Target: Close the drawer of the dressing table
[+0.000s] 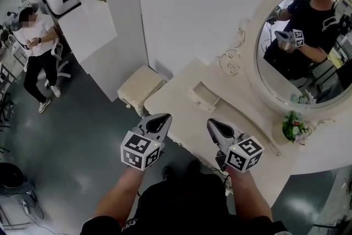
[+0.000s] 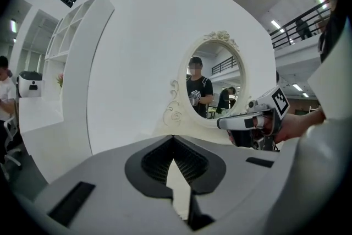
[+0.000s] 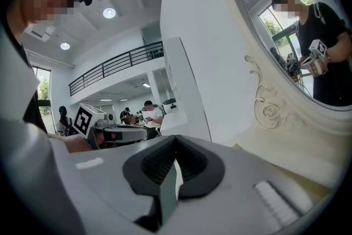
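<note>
The cream dressing table (image 1: pixel 181 88) with its oval mirror (image 1: pixel 286 71) stands in front of me, running to the right. A small rectangular open recess, apparently the drawer (image 1: pixel 204 96), shows in the table just beyond my grippers. My left gripper (image 1: pixel 163 117) hovers at the table's near edge, shut and empty. A little to its right, my right gripper (image 1: pixel 212 123) is over the table edge, also shut with nothing held. In the left gripper view the left gripper (image 2: pixel 174 137) points at the mirror frame (image 2: pixel 175 113), and the right gripper (image 2: pixel 223 125) shows beside it. The right gripper (image 3: pixel 176 137) points along the table.
A cushioned cream stool (image 1: pixel 140 88) stands left of the table. A small flower pot (image 1: pixel 294 126) sits under the mirror. A white partition wall (image 1: pixel 110 36) rises behind. A person in a white shirt (image 1: pixel 36 49) stands on the grey floor at far left.
</note>
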Motion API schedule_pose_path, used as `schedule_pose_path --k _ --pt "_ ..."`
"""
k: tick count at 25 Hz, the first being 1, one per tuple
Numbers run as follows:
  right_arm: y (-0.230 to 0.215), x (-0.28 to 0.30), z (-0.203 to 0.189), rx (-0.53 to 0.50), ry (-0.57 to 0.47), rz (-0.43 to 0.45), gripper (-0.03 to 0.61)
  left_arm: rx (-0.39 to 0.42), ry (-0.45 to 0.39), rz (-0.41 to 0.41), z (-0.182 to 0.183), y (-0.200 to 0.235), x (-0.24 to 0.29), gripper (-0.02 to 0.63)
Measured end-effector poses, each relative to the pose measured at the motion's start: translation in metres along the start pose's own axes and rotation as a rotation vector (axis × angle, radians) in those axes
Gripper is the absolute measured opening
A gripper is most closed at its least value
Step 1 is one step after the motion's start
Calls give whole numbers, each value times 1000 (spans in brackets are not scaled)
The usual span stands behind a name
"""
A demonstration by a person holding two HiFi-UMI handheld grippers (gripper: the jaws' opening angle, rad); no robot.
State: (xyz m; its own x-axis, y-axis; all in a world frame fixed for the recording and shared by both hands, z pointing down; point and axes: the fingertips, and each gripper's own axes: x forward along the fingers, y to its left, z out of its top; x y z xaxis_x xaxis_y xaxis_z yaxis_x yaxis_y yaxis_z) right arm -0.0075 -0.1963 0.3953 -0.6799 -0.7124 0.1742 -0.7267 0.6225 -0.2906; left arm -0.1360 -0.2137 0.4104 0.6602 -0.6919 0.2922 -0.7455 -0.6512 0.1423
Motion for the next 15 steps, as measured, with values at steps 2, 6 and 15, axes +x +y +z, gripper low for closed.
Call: schedule_pose_path --k 2,6,15 --pt "-4 2 -5 11 7 -10 11 -9 15 -18 -5 1 13 5" --pt "-23 0 -10 31 15 -31 11 -8 43 -46 -12 -1 44 5" --pt "-73 -8 -9 72 18 -43 11 -31 136 -72 -33 -12 120 6"
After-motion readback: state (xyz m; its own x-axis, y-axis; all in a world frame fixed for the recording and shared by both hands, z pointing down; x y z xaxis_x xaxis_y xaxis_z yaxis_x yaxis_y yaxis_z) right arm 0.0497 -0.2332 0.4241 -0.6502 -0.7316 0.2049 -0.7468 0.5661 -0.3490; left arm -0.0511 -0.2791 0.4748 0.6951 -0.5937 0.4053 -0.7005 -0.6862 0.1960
